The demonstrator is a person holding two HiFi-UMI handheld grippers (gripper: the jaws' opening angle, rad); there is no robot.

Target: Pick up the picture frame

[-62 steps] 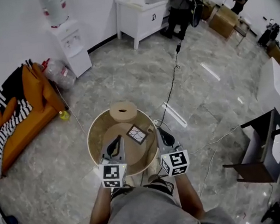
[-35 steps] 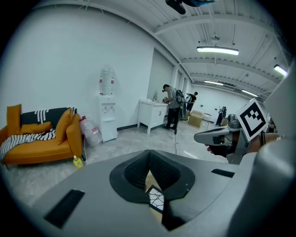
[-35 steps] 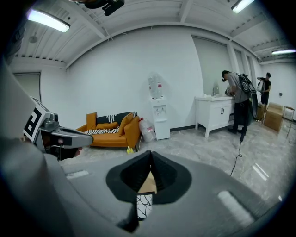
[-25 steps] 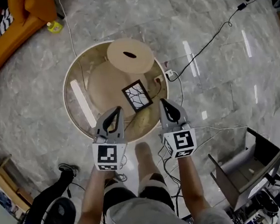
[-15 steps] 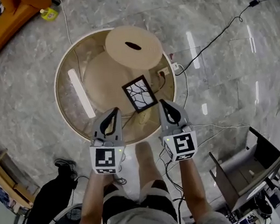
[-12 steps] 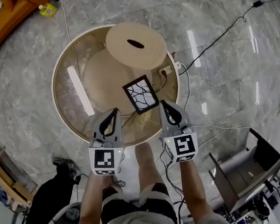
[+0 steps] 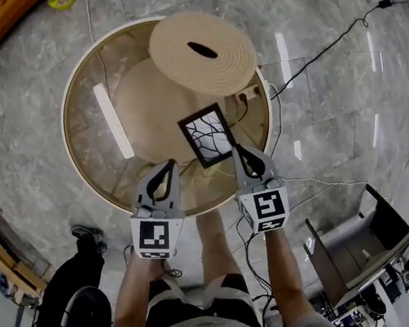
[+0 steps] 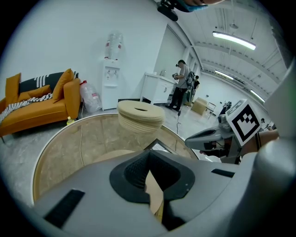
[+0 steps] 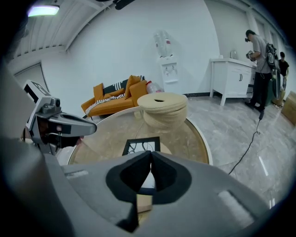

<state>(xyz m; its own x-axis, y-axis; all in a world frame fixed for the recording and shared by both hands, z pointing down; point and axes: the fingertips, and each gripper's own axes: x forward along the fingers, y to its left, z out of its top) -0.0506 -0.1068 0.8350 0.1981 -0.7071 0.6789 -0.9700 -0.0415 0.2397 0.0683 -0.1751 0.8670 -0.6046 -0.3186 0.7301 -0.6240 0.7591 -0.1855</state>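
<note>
The picture frame, black-edged with a white branch drawing, lies flat on the near right part of a round glass table. It lies between and just beyond my two grippers. My left gripper is shut and empty, left of the frame's near corner. My right gripper, also shut and empty, has its tip close to the frame's right near edge. In the right gripper view the frame lies straight ahead of the closed jaws. Only a corner of the frame shows in the left gripper view.
A thick round beige disc stands raised over the table's far side. A cable crosses the marble floor at right. A dark stand is at lower right. An orange sofa, a water dispenser and a standing person are farther off.
Both grippers have sunk toward the table, which now looks larger and nearer. Their tips have come closer to the frame. The jaws stayed shut.
</note>
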